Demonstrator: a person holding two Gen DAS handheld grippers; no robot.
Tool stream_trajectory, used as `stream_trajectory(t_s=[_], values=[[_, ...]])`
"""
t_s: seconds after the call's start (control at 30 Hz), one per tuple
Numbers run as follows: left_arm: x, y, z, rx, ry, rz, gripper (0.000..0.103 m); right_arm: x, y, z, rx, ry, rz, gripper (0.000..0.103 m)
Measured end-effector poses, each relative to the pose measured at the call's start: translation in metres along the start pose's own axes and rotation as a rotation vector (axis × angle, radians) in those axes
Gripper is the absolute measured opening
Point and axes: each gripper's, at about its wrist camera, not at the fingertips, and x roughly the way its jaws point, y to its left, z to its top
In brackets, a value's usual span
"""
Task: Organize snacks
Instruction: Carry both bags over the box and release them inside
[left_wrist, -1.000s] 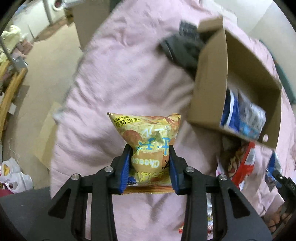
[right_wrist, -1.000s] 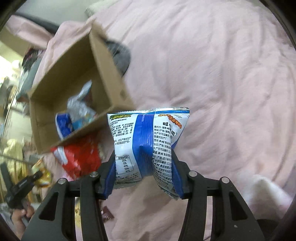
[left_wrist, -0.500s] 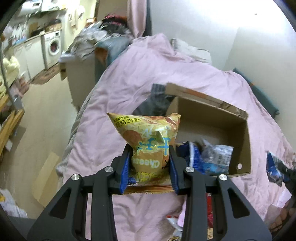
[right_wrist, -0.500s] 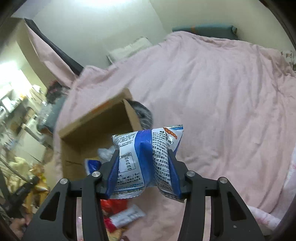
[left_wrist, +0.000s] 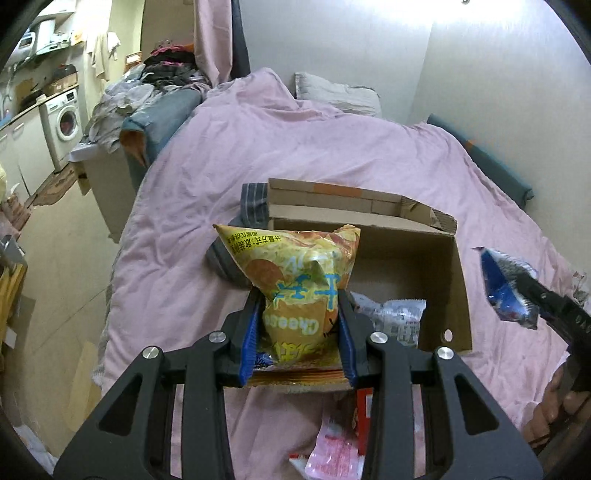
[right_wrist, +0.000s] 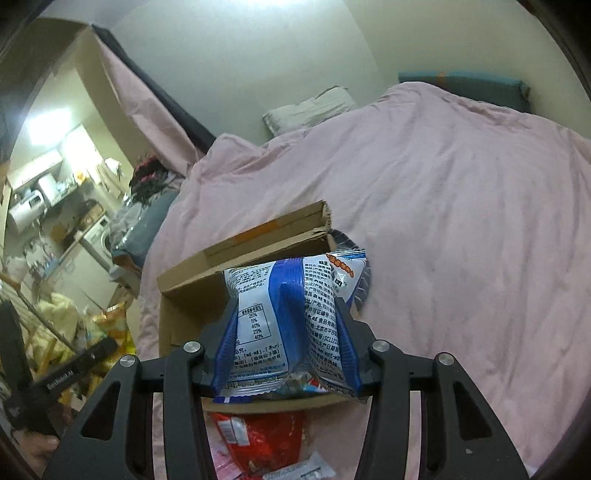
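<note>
Across the room runs a bed (left_wrist: 295, 155) under a pink duvet, its far edge against a pale wall, a grey pillow (left_wrist: 338, 95) at the far corner. Off the bed's left edge lie bare floor (left_wrist: 59, 236) and a washer (left_wrist: 66, 123).

Near the bed's near edge sits an open cardboard box (left_wrist: 402, 236), flaps up; inside, at its near wall, lies a silver-and-white packet (left_wrist: 397, 319). Loose red and pink packets (right_wrist: 266, 432) lie on the duvet just before the box. Wide bare duvet stretches right of the box and beyond it.

Over the box's near-left corner, the left gripper (left_wrist: 297, 332) pinches a yellow bag (left_wrist: 299, 284), jaws partly closed on it. The right gripper (right_wrist: 286, 350) squeezes a blue-and-white bag (right_wrist: 288, 317) at the box's near edge.
</note>
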Motion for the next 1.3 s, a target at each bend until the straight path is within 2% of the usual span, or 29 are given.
stream_trajectory(t_s=[0.17, 0.33, 0.53, 0.9, 1.13, 1.23, 1.3], values=[[0.023, -0.007, 0.008, 0.015, 0.014, -0.005, 0.033, 0.026, 0.001, 0.01, -0.034, 0.017, -0.013, 0.05], [0.045, -0.012, 0.003, 0.029, 0.025, -0.049, 0.033, 0.052, -0.004, 0.016, -0.016, 0.052, -0.013, 0.05], [0.065, -0.018, -0.001, 0.048, 0.086, -0.081, 0.034, 0.069, 0.003, 0.013, 0.001, 0.108, 0.017, 0.05], [0.08, -0.021, -0.003, 0.027, 0.146, -0.09, 0.034, 0.085, 0.023, -0.004, -0.062, 0.164, 0.001, 0.053], [0.073, -0.022, -0.002, 0.042, 0.134, -0.093, 0.034, 0.084, 0.027, -0.002, -0.038, 0.184, 0.032, 0.054], [0.073, -0.021, -0.003, 0.029, 0.144, -0.094, 0.034, 0.082, 0.026, -0.001, -0.035, 0.173, 0.025, 0.063], [0.074, -0.021, -0.004, 0.025, 0.15, -0.096, 0.034, 0.079, 0.024, 0.0, -0.022, 0.163, 0.027, 0.078]])
